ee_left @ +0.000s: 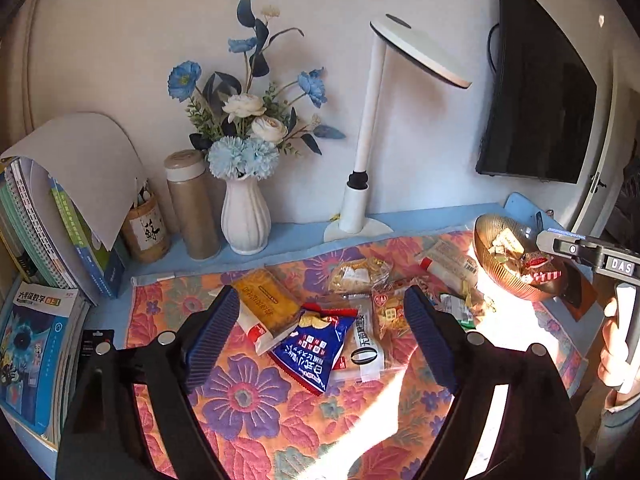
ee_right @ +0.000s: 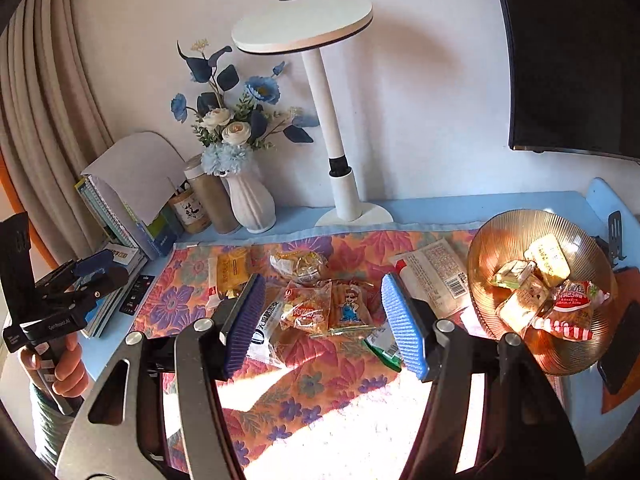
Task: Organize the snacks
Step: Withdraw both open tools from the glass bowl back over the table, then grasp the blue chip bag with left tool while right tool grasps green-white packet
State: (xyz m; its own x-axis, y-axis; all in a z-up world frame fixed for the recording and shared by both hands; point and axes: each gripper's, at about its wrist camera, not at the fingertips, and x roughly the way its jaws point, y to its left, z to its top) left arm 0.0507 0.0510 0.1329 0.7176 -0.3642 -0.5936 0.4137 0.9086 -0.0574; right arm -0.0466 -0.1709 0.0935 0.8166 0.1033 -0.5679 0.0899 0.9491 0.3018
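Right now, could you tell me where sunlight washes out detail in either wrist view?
Left wrist view: a sun patch blows out the floral cloth beside the amber bowl. Right wrist view: the cloth's near edge is white glare, the bowl glows, and fisheye bends the lamp.

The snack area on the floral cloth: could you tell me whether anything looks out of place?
Yes. Several packets, such as the blue chip bag, lie loose and overlapping on the floral cloth rather than in the amber bowl, which holds only a few.

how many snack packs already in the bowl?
5 visible in the amber bowl: yellow, pale green, cartoon-print, beige, red-striped. More may hide beneath.
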